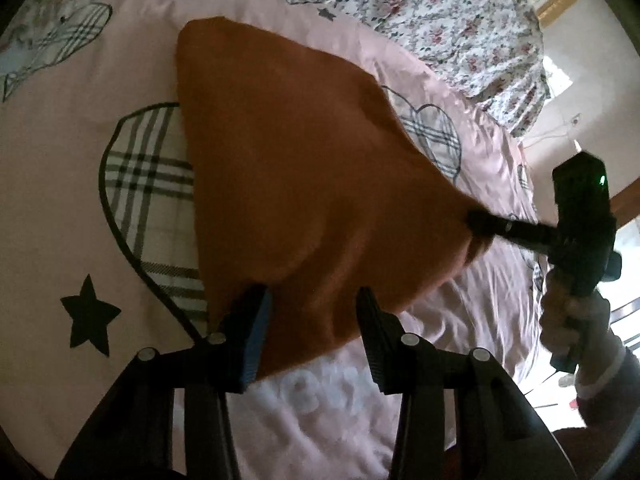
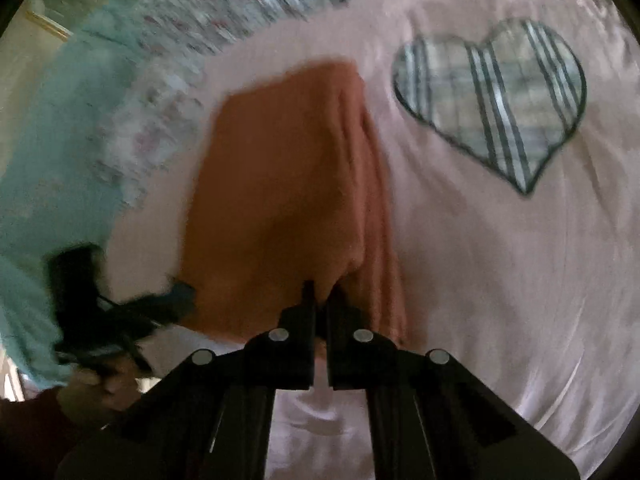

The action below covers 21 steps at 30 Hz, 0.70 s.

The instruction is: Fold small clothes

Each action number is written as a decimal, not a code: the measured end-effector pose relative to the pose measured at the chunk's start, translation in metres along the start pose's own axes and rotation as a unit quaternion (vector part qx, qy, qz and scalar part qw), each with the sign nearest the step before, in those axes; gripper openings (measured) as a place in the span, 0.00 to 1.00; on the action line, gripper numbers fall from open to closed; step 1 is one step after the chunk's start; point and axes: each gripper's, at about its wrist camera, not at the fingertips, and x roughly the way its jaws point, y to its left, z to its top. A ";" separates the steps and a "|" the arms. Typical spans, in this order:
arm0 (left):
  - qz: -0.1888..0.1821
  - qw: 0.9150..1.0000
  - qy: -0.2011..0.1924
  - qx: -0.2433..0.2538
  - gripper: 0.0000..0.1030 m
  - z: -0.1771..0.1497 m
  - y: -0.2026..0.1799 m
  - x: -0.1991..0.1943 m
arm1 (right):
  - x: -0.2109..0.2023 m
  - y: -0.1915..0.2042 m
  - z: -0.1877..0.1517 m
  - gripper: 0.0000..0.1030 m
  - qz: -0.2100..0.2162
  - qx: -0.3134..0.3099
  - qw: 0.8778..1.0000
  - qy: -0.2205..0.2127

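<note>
The orange garment (image 1: 304,168) lies mid-frame on the pink bed sheet (image 1: 80,240). The right gripper (image 2: 322,294) is clenched on its near corner; the left gripper (image 1: 312,300) is spread, straddling the hem. One-sided pulling could skew the fold.

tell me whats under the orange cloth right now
The orange cloth lies over the pink bedsheet, covering part of a plaid heart print. Anything else beneath is hidden.

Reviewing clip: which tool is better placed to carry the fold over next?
Right, probably: the right tool is shut on the orange cloth corner, lifted off the pink bedsheet; the left tool is open.
</note>
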 end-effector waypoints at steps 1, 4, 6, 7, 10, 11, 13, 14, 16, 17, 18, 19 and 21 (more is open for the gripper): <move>0.001 1.000 0.004 0.000 0.41 0.000 0.001 0.003 | 0.000 -0.003 0.001 0.04 -0.008 -0.002 1.000 0.003; -0.003 1.000 0.017 -0.011 0.41 -0.004 0.004 0.013 | 0.018 -0.018 -0.004 0.04 -0.042 -0.003 0.998 0.035; -0.004 1.000 0.020 -0.019 0.42 -0.006 0.008 0.018 | 0.035 -0.028 -0.011 0.04 -0.055 0.003 0.996 0.065; -0.006 0.999 0.020 -0.025 0.42 -0.005 0.010 0.020 | 0.038 -0.032 -0.013 0.04 -0.054 0.012 0.996 0.069; -0.010 0.999 0.019 -0.030 0.43 -0.006 0.011 0.020 | 0.025 -0.029 -0.007 0.14 -0.054 0.031 0.997 0.048; -0.010 0.999 0.020 -0.031 0.43 -0.008 0.011 0.020 | 0.016 -0.025 -0.002 0.18 -0.057 0.031 0.997 0.029; -0.010 0.999 0.020 -0.033 0.43 -0.008 0.012 0.020 | 0.003 -0.017 0.012 0.19 -0.050 0.028 0.998 -0.011; -0.009 0.999 0.020 -0.033 0.43 -0.008 0.010 0.021 | 0.001 -0.012 0.023 0.19 -0.041 0.022 0.999 -0.027; -0.006 0.999 0.023 -0.032 0.44 -0.007 0.010 0.022 | 0.008 -0.005 0.045 0.19 -0.023 0.006 0.999 -0.032; -0.004 0.999 0.024 -0.032 0.44 -0.007 0.009 0.022 | 0.020 0.001 0.059 0.19 -0.013 -0.003 0.999 -0.030; -0.003 0.999 0.026 -0.032 0.45 -0.007 0.009 0.022 | 0.031 0.004 0.068 0.19 -0.005 -0.011 1.000 -0.028; -0.003 0.999 0.027 -0.032 0.45 -0.007 0.010 0.021 | 0.039 0.005 0.074 0.19 0.002 -0.017 1.000 -0.024; 0.000 0.999 0.030 -0.031 0.45 -0.005 0.007 0.023 | 0.066 0.005 0.087 0.19 0.007 -0.010 1.000 -0.010</move>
